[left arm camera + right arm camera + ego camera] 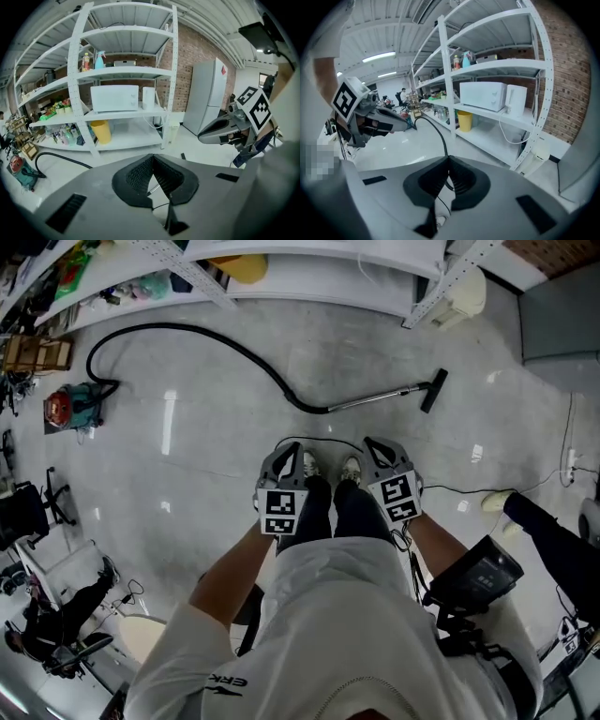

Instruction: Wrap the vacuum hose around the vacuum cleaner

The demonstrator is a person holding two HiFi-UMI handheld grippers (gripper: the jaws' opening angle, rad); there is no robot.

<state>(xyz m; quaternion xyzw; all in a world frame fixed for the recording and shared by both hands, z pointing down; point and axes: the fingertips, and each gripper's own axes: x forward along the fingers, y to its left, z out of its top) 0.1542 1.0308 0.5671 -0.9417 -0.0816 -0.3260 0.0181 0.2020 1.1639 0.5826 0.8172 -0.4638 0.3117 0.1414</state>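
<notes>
Nearest us, both tools are held in front of our waist, side by side above our shoes. The left gripper (281, 457) has its jaws pressed together with nothing between them, and the right gripper (382, 454) is likewise closed on nothing. Neither touches any of the task's things.

Ahead of both, on the floor (187, 484), lies the metal wand (373, 398), well apart from the tools. Its long axis runs roughly left to right across our front, tilting a little toward the shelving. Its floor nozzle (433, 390) points right, ahead of and beyond the right gripper, so we judge the right hand the nearer one to that end. The wand's other end joins the vacuum hose (202, 332) at a low bend almost straight ahead, between the two grippers.

From that bend the hose runs leftward in one long arc along the foot of the shelving (309, 273). It curls back in a tight loop toward the floor's far-left part and ends at the vacuum cleaner (73, 407), a red and teal canister well to our left. The hose lies stretched out, none of it around the cleaner. In our judgement the coming move turns on reaching forward and down to the bend or the wand, then carrying it leftward.
</notes>
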